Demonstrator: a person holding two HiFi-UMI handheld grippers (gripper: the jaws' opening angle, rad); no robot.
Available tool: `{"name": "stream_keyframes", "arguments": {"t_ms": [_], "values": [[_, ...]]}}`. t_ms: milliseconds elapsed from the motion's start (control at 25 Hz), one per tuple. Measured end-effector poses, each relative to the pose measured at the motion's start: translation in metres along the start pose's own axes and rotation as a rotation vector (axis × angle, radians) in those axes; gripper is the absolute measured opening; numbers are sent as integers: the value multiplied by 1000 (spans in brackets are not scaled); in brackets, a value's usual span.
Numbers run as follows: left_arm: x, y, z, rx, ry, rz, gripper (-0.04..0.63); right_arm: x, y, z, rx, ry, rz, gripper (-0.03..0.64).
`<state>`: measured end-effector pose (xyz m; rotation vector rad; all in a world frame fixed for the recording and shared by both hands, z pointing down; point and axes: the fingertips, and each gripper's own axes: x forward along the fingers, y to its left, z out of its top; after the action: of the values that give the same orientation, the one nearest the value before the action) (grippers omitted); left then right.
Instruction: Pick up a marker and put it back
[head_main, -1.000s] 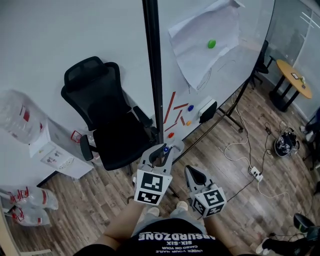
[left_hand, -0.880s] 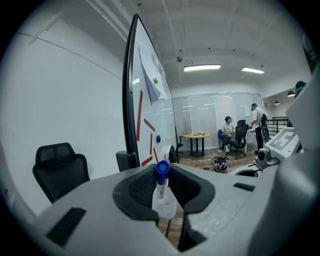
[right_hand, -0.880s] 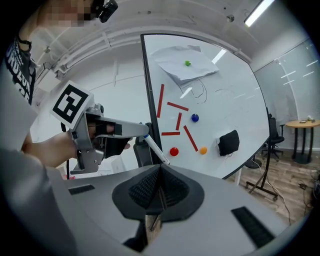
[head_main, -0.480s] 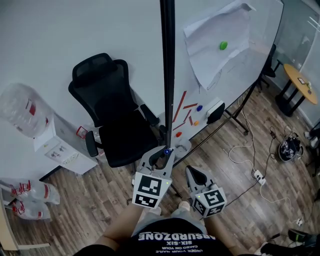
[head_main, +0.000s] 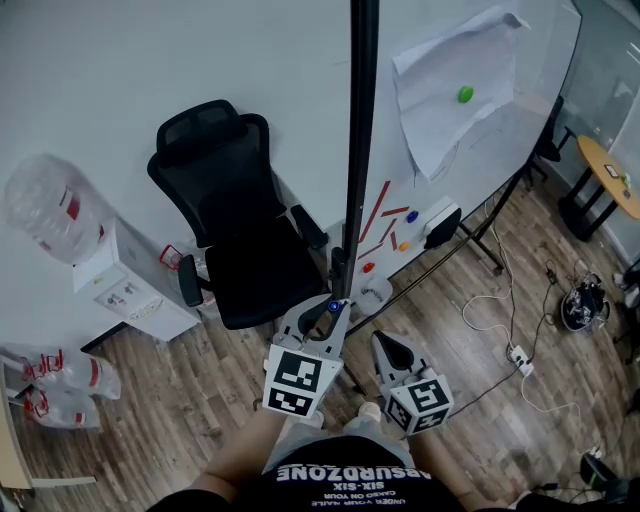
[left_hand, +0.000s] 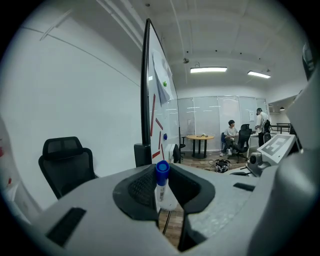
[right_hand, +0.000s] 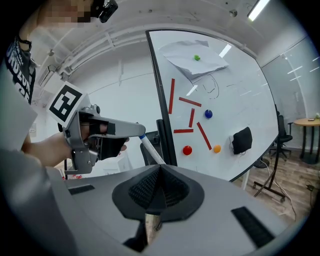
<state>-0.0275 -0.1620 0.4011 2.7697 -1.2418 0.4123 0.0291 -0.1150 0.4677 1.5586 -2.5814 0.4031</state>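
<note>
A white marker with a blue cap (left_hand: 162, 184) stands upright between the pads of my left gripper (left_hand: 163, 189), which is shut on it. In the head view the marker's cap (head_main: 332, 306) pokes out of the left gripper (head_main: 322, 318), just in front of the whiteboard's black edge post (head_main: 358, 150). My right gripper (head_main: 389, 349) hangs beside it, lower right, jaws together and holding nothing. From the right gripper view, the right gripper (right_hand: 159, 189) is shut, and the left gripper (right_hand: 131, 131) holds the marker (right_hand: 151, 150) slanting down before the whiteboard (right_hand: 235, 90).
A black office chair (head_main: 236, 244) stands left of the post. The whiteboard (head_main: 480, 170) carries red strips, coloured magnets, a black eraser (head_main: 441, 222) and a pinned sheet of paper (head_main: 450, 85). A water dispenser (head_main: 128, 288), bottles and floor cables (head_main: 520, 355) lie around.
The head view has swung, so the chair, post and whiteboard sit further right in the picture. Both grippers hold their places, and the marker stays in the left one.
</note>
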Motion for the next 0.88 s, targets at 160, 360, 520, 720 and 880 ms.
{"name": "stream_keyframes", "arguments": {"t_ms": [160,360,520,720,880], "values": [[-1,0,-6,-6,13,-5,78,1,3,0,1,1,7,-3],[-2,0,-13,-6,28,-10,78,2,5,0,9,3,11,-3],[-1,0,-22,-10,41,-14,78,3,6,0,8,2,13,-3],[1,-3,-35,-19,62,-26,78,3,7,0,6,3,14,-3],[3,-4,-43,-19,79,-31,78,4,6,1,4,3,13,-3]]}}
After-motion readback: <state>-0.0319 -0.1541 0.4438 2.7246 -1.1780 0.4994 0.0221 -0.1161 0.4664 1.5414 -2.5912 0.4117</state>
